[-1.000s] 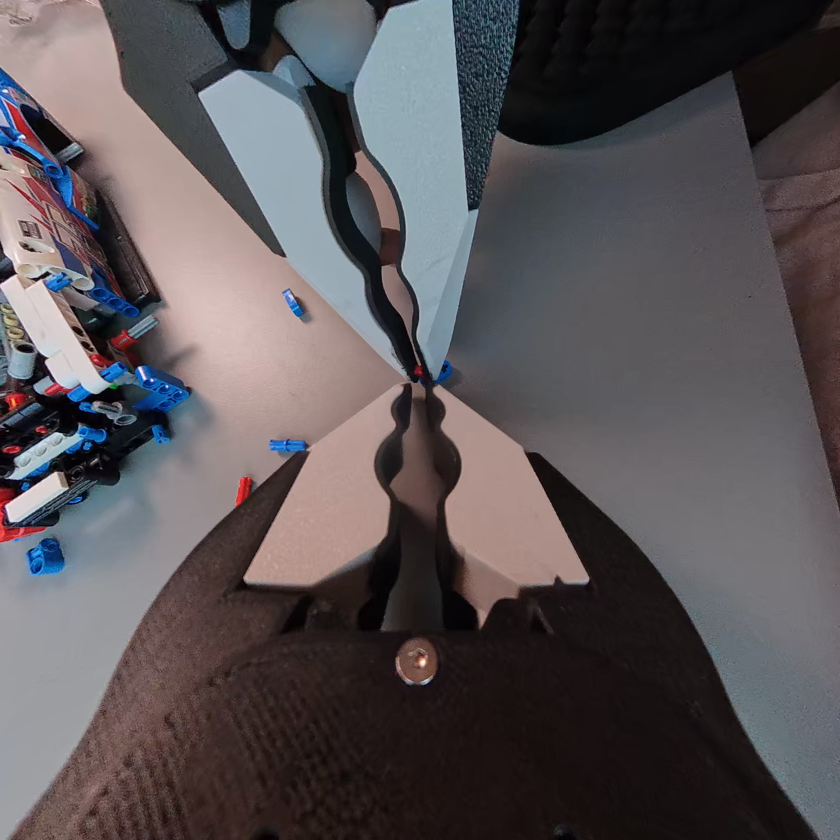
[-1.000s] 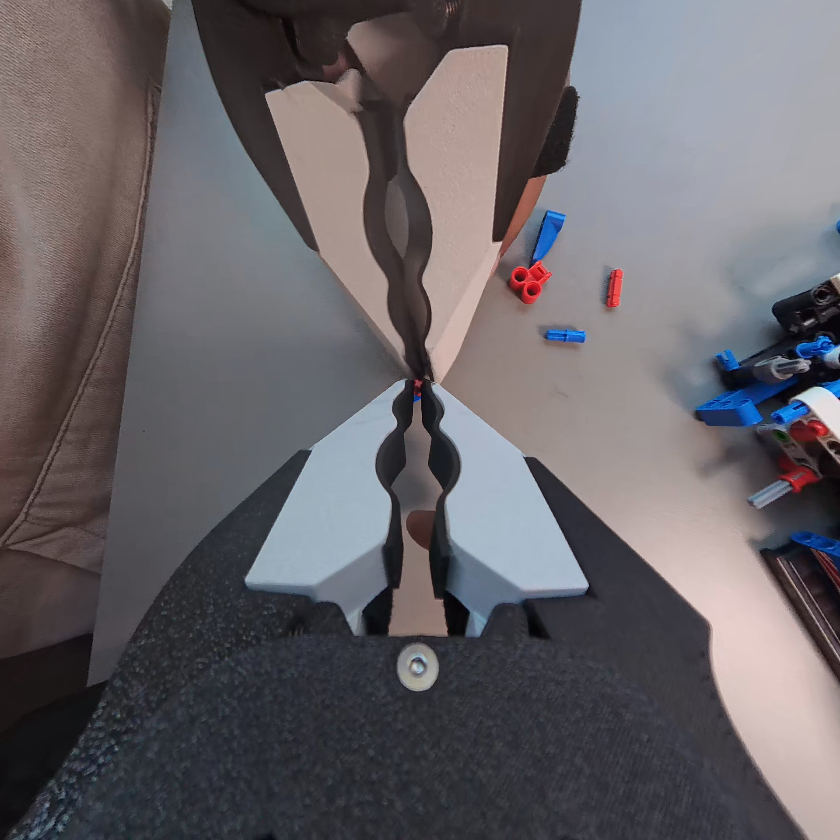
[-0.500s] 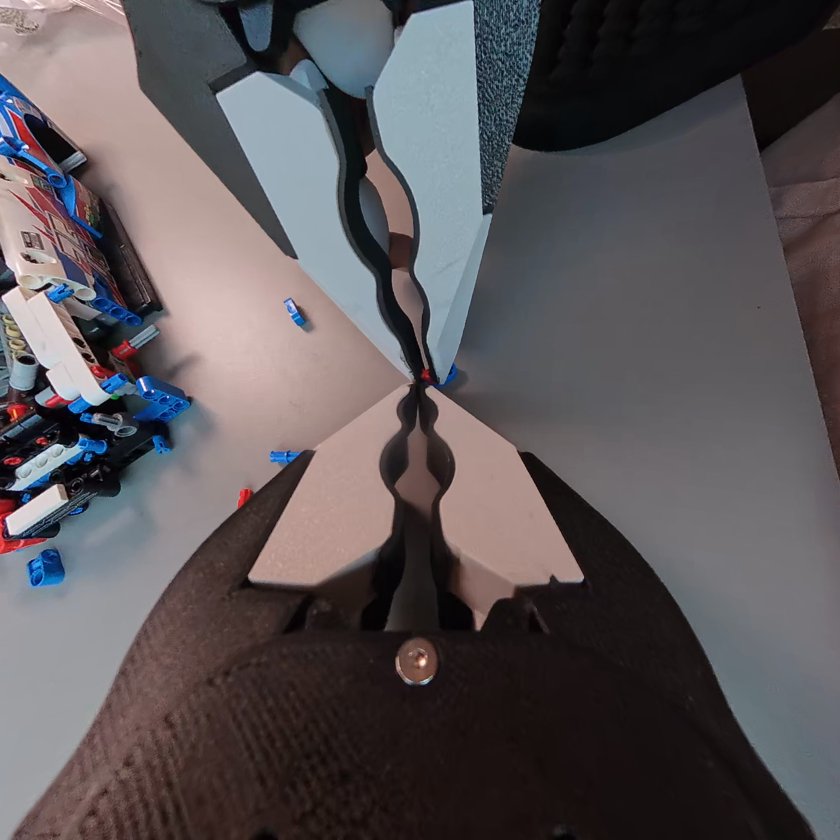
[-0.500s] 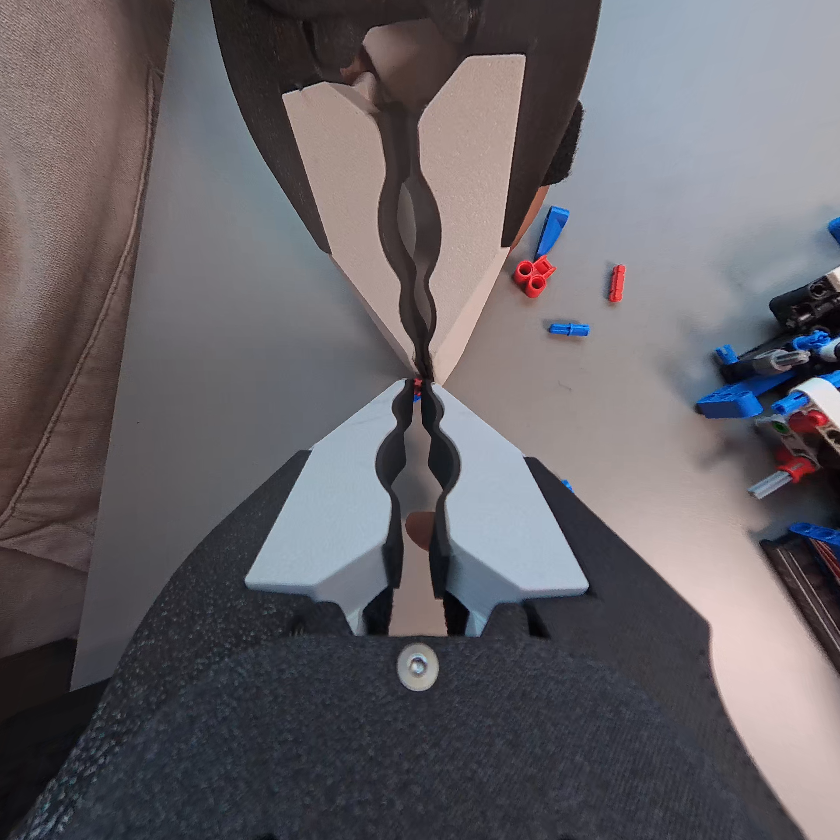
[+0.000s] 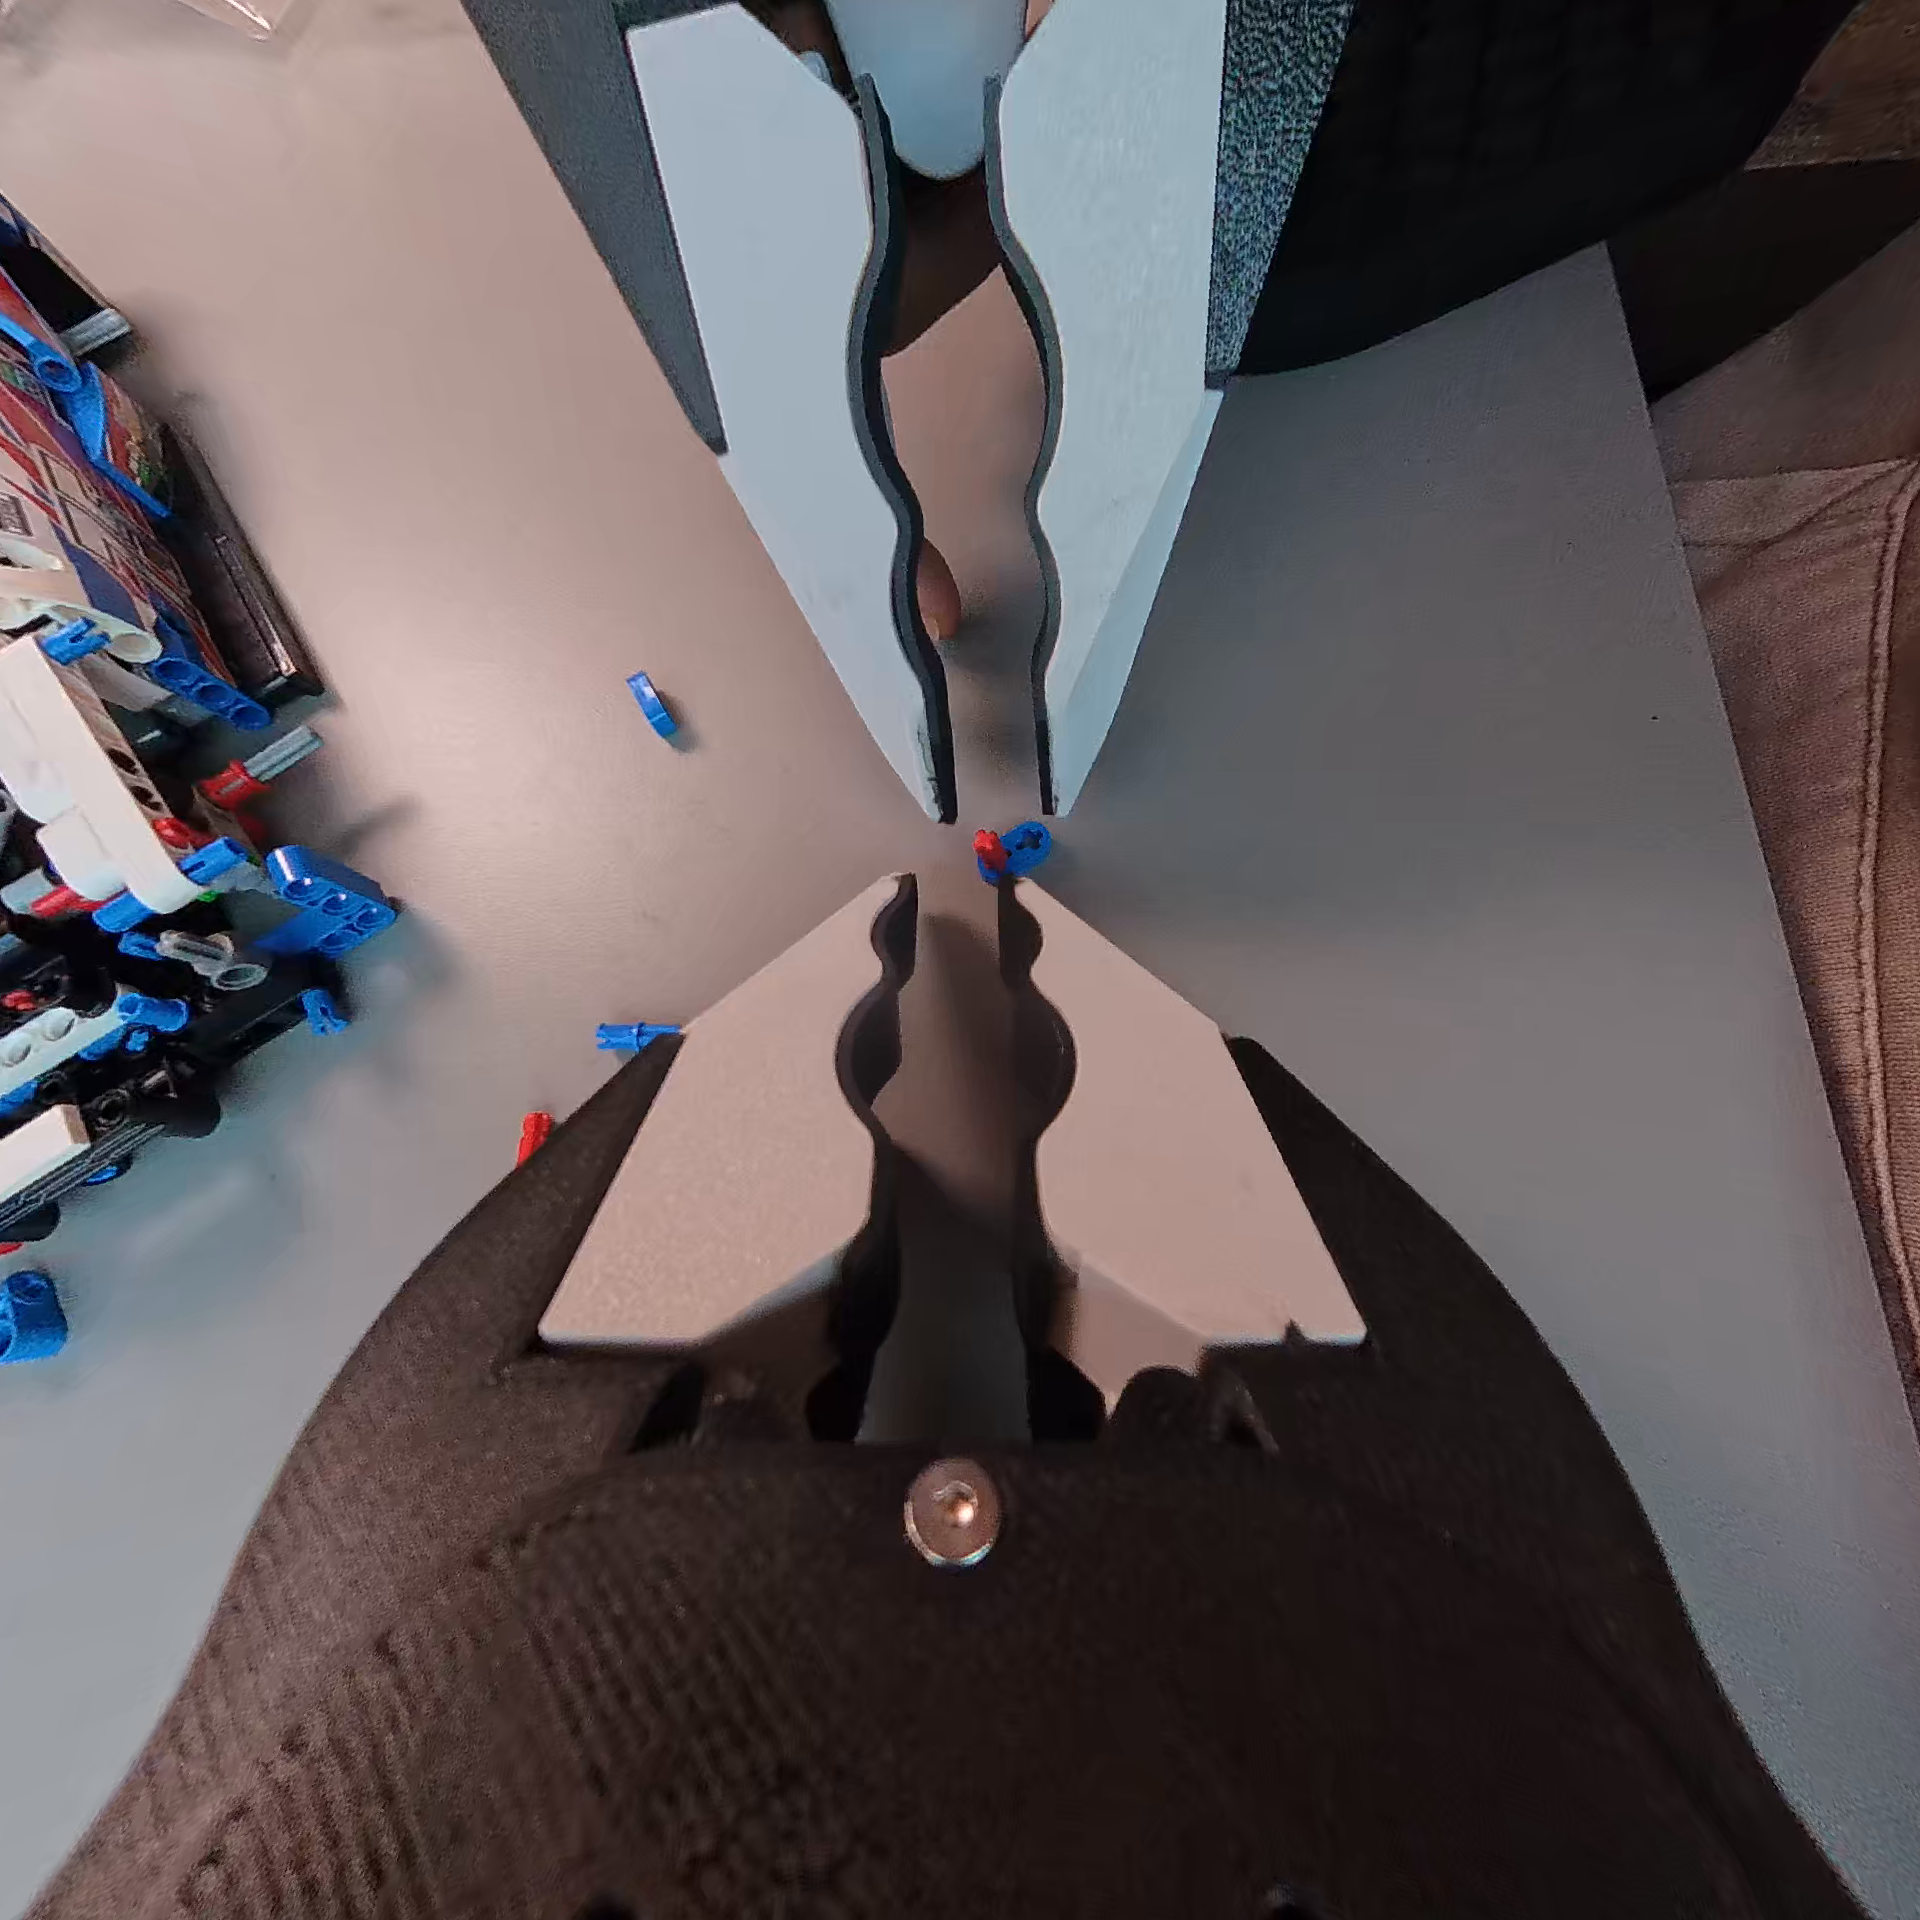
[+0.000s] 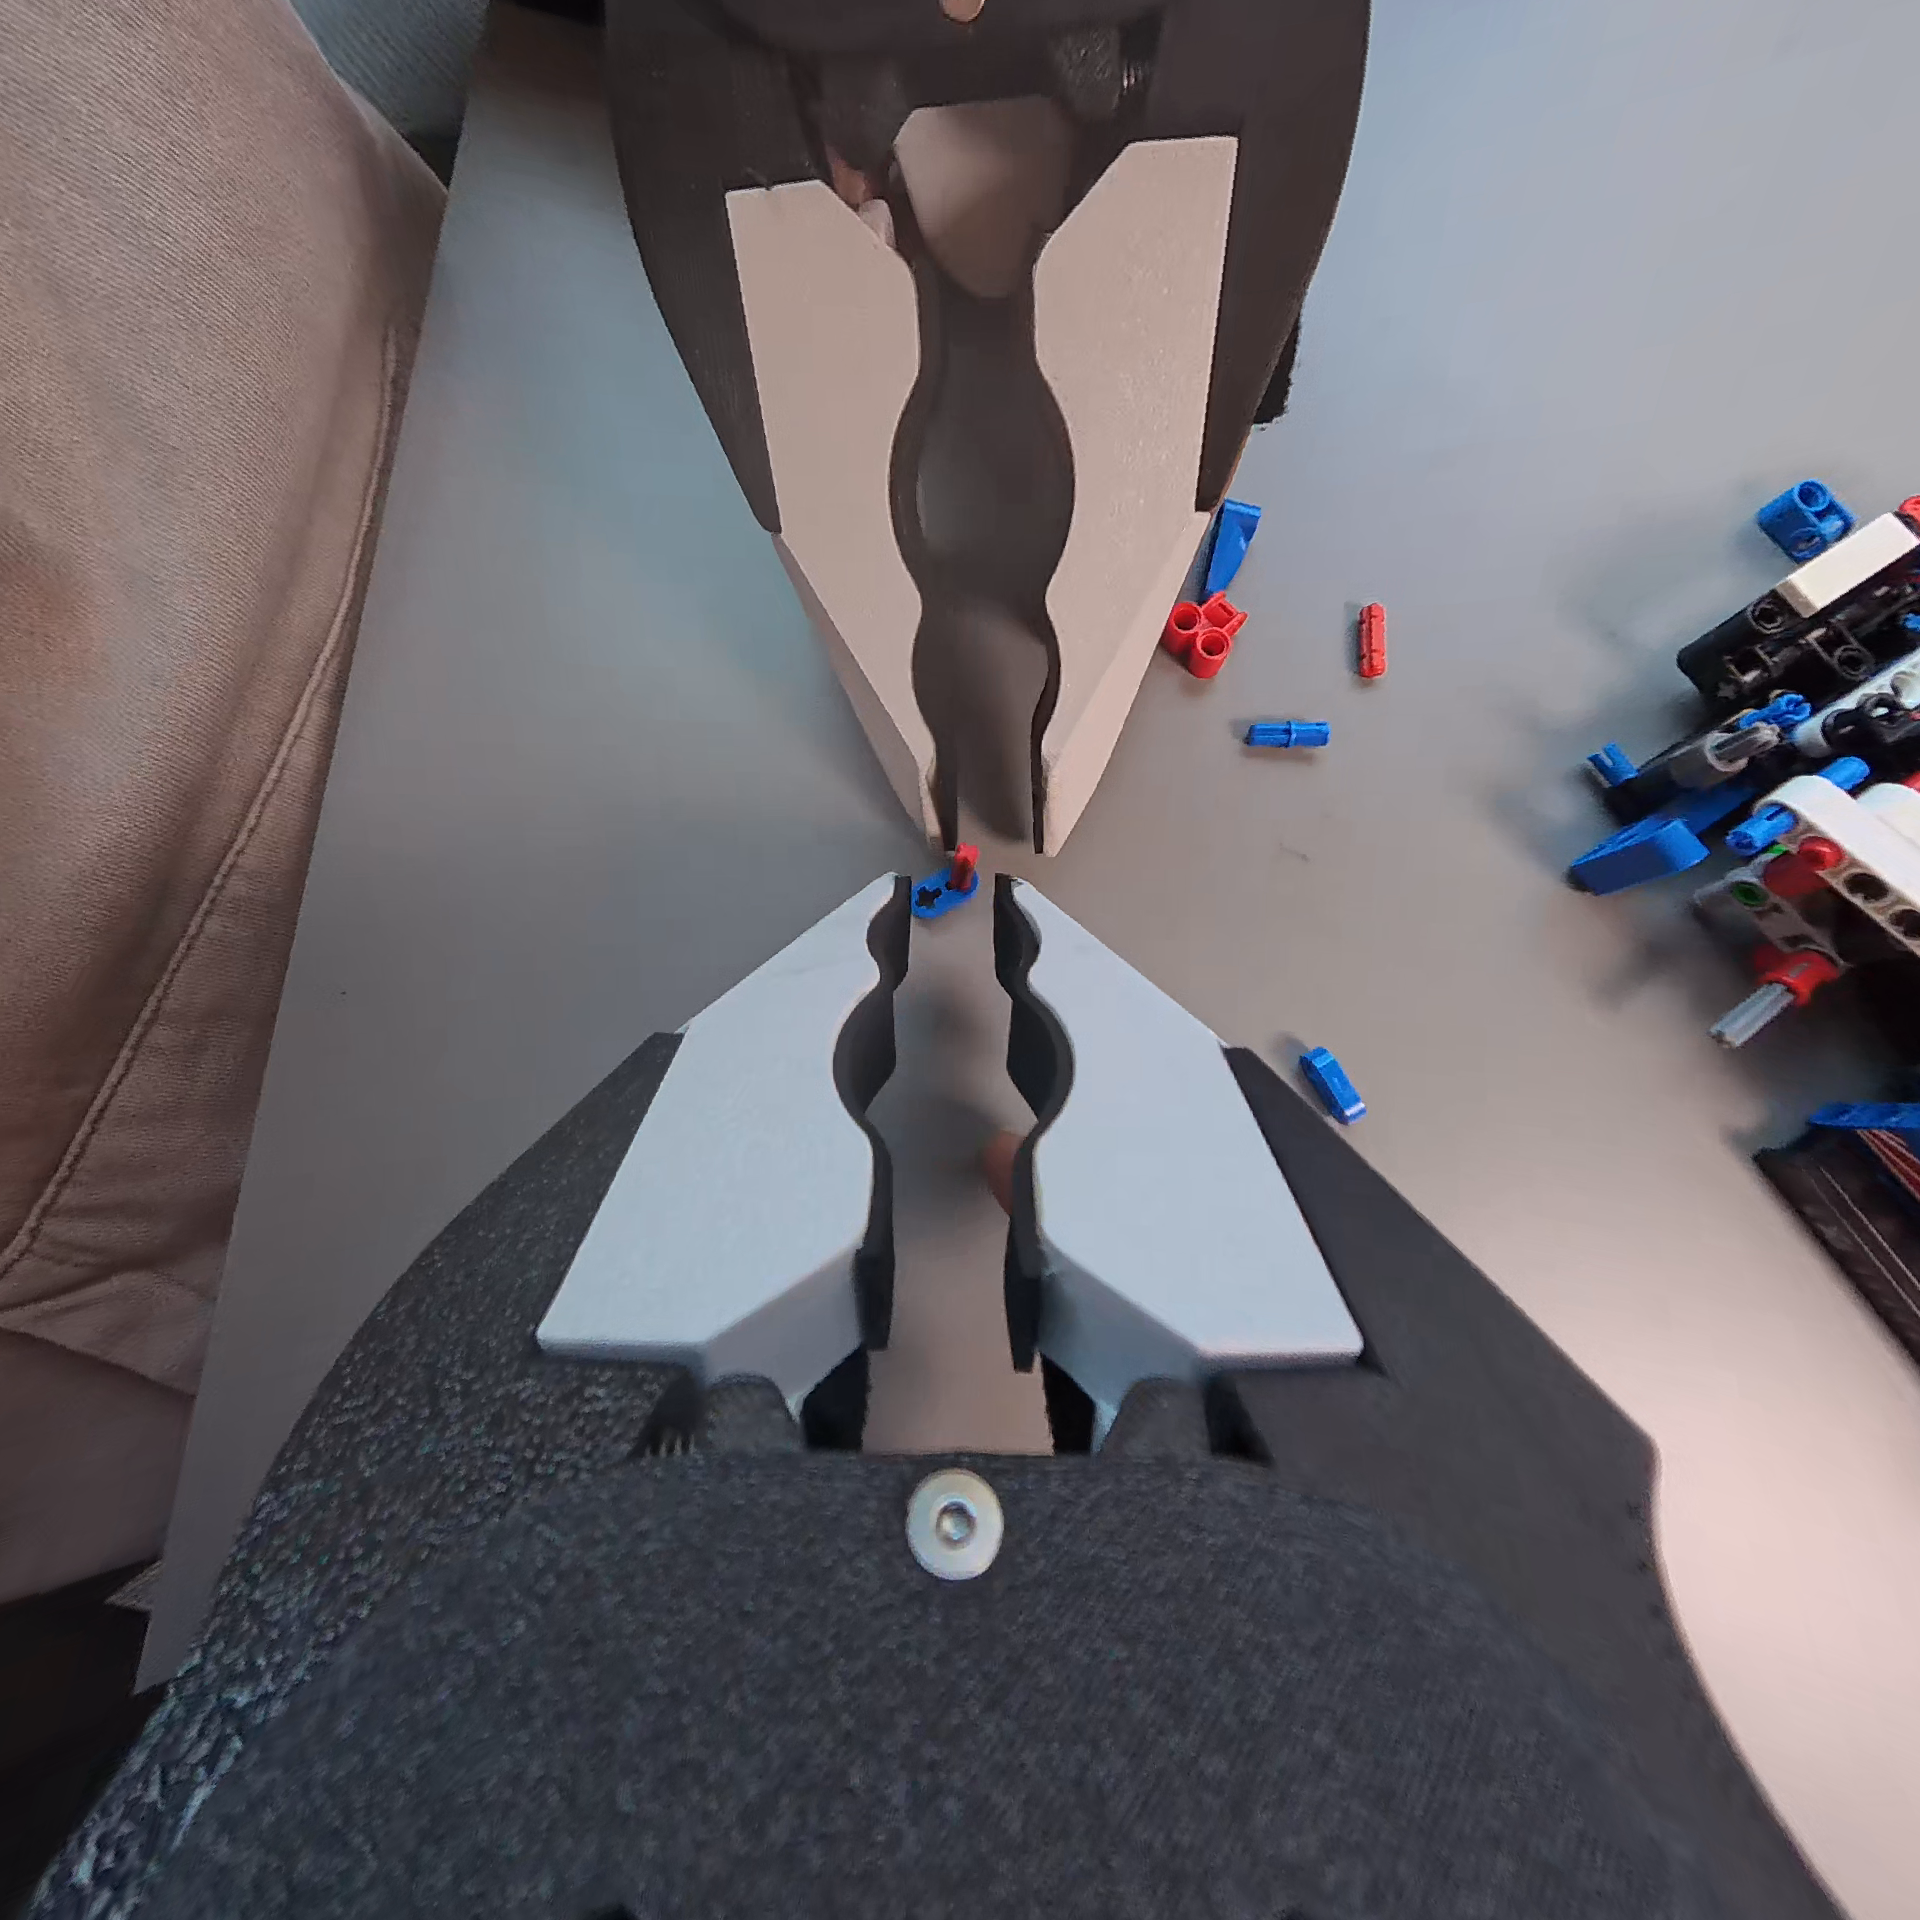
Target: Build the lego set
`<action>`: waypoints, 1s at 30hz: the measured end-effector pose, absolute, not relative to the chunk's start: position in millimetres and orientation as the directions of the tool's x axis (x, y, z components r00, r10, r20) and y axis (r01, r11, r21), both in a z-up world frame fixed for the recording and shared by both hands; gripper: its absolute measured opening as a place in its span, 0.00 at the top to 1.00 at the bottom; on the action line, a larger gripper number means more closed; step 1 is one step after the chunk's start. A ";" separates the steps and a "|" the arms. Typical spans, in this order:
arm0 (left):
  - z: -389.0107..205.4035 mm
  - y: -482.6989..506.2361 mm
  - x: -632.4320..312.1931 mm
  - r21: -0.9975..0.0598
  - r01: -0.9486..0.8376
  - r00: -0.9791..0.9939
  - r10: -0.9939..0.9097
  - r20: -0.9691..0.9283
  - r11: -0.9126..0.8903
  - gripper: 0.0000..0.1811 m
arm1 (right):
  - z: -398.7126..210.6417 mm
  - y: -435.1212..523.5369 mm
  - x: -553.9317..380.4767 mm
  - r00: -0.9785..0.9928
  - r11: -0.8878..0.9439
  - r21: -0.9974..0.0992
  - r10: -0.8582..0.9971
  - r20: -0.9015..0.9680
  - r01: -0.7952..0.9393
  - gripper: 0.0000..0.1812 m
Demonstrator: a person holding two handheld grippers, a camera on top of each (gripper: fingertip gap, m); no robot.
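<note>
No brand marks or writing I can actually make out here; the printed panels on the half-built lego model (image 5: 94, 831) at the table's edge are too blurry to read.

Both grippers sit tip to tip over the grey table (image 5: 1403, 935). The left gripper (image 5: 956, 883) has its jaws parted by a small gap and isn't holding anything. Same for the right gripper (image 6: 948, 883): a small gap, nothing clamped.

The little blue piece (image 6: 935, 896) with a red pin (image 6: 965, 862) stuck in it lies on the table right between the two sets of tips, touching neither as far as I can tell.

Loose bits lie nearby: a blue pin (image 6: 1286, 734), a red pin (image 6: 1370, 639) and a red connector (image 6: 1202, 632).
</note>
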State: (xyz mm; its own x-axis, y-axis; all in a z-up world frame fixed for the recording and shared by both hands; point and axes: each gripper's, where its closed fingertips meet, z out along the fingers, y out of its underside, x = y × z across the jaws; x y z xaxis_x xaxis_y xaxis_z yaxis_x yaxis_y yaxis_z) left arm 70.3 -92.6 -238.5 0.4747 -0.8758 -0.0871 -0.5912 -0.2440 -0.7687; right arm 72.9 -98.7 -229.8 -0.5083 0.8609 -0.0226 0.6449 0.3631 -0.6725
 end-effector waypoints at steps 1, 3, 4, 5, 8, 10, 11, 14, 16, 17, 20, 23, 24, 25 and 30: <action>-238.6 -93.5 70.7 -0.768 -0.594 0.468 -0.880 -0.089 -0.238 0.92 | -229.7 -97.9 73.3 -0.506 0.366 -0.671 0.862 -0.015 0.645 0.93; -238.8 -94.9 71.9 -0.768 -0.599 0.454 -0.886 -0.094 -0.225 0.91 | -231.4 -97.3 77.2 -0.496 0.370 -0.645 0.868 -0.017 0.669 0.92; -238.7 -95.6 72.9 -0.768 -0.603 0.445 -0.890 -0.097 -0.217 0.90 | -232.7 -97.7 79.8 -0.485 0.368 -0.625 0.874 -0.019 0.688 0.91; -238.4 -95.8 74.0 -0.768 -0.606 0.437 -0.893 -0.104 -0.207 0.90 | -233.8 -99.6 82.8 -0.471 0.362 -0.604 0.882 -0.025 0.710 0.90; -238.5 -97.1 77.8 -0.767 -0.616 0.417 -0.901 -0.120 -0.183 0.92 | -237.4 -106.1 85.9 -0.376 0.300 -0.566 0.926 -0.020 0.768 0.90; -239.7 -97.3 79.1 -0.758 -0.628 0.412 -0.901 -0.136 -0.173 0.95 | -241.2 -106.3 84.1 -0.261 0.209 -0.552 0.965 -0.015 0.807 0.90; -239.7 -97.6 79.7 -0.756 -0.633 0.411 -0.901 -0.142 -0.170 0.97 | -242.4 -109.2 83.6 -0.227 0.174 -0.553 0.974 -0.028 0.815 0.89; -239.7 -100.6 80.4 -0.753 -0.634 0.413 -0.900 -0.136 -0.177 1.00 | -242.8 -105.4 80.6 -0.177 0.168 -0.550 0.983 0.037 0.818 0.91; -239.4 -101.6 78.4 -0.752 -0.634 0.418 -0.898 -0.137 -0.180 1.00 | -242.9 -108.7 80.2 -0.210 0.193 -0.551 0.977 0.032 0.812 0.95; -239.2 -101.4 77.2 -0.754 -0.631 0.422 -0.897 -0.134 -0.184 1.00 | -242.8 -108.0 80.2 -0.223 0.203 -0.553 0.974 0.032 0.808 0.96; -235.4 -99.8 76.1 -0.772 -0.603 0.433 -0.895 -0.108 -0.198 0.98 | -242.7 -104.6 81.0 -0.274 0.242 -0.563 0.961 0.029 0.790 0.98; -228.8 -100.0 78.0 -0.793 -0.579 0.417 -0.905 -0.088 -0.189 0.95 | -242.5 -105.4 80.9 -0.354 0.308 -0.573 0.935 0.033 0.759 0.98; -227.2 -100.7 78.2 -0.795 -0.577 0.408 -0.909 -0.082 -0.187 0.95 | -242.4 -105.2 80.8 -0.384 0.337 -0.571 0.922 0.040 0.749 0.98; -225.5 -101.4 78.5 -0.797 -0.575 0.399 -0.914 -0.076 -0.185 0.95 | -242.4 -105.6 80.6 -0.411 0.361 -0.568 0.911 0.043 0.740 0.98; -227.5 -105.1 76.7 -0.768 -0.610 0.379 -0.923 -0.066 -0.195 0.96 | -242.4 -106.0 76.6 -0.474 0.402 -0.574 0.880 0.028 0.713 0.98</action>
State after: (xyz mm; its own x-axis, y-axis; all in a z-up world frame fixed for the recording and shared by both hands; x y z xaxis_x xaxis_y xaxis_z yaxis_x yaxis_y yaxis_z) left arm 76.7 -105.1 -227.5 0.3789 -0.9231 -0.0663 -0.6097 -0.1951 -0.7682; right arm 76.6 -106.0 -242.4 -0.4741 0.8800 0.0278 0.7133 0.4024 -0.5739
